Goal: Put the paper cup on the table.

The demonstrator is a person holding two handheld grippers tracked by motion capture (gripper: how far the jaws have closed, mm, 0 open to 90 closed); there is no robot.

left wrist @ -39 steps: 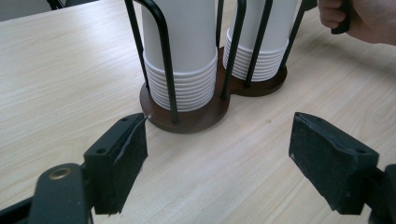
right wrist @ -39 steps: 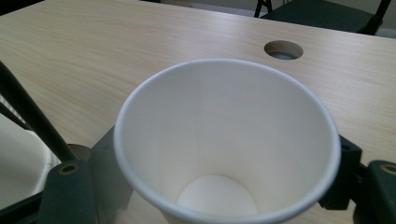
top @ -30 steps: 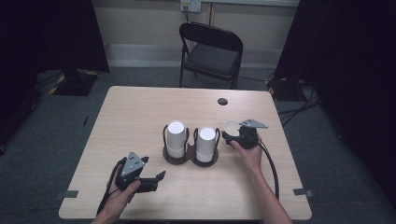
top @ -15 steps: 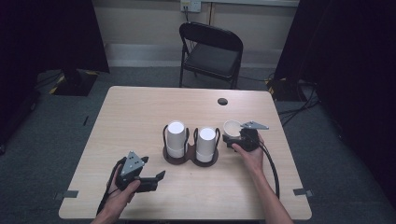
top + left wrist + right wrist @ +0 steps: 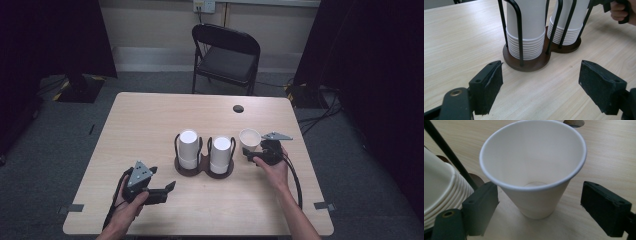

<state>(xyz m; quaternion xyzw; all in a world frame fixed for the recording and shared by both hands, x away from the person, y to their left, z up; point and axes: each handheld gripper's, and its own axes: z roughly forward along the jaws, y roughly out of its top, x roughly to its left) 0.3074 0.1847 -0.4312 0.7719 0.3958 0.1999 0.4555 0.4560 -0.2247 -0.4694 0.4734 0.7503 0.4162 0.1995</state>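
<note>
A single white paper cup stands upright on the table, right of a dark two-ring cup holder. The holder carries two stacks of white cups. My right gripper is open. In the right gripper view the cup stands between the jaws of the right gripper, and neither pad presses on it. Those jaws have just been opening wide and then easing in a little. My left gripper rests open near the front left. In its own view the left gripper faces the holder, with nothing between the jaws.
A black folding chair stands beyond the far table edge. A round cable hole lies in the tabletop behind the single cup. The holder's wire uprights rise around each stack. The right hand sits beyond the holder.
The right gripper has shifted slightly by the single cup. The cup, the holder and the left gripper have kept their places.
</note>
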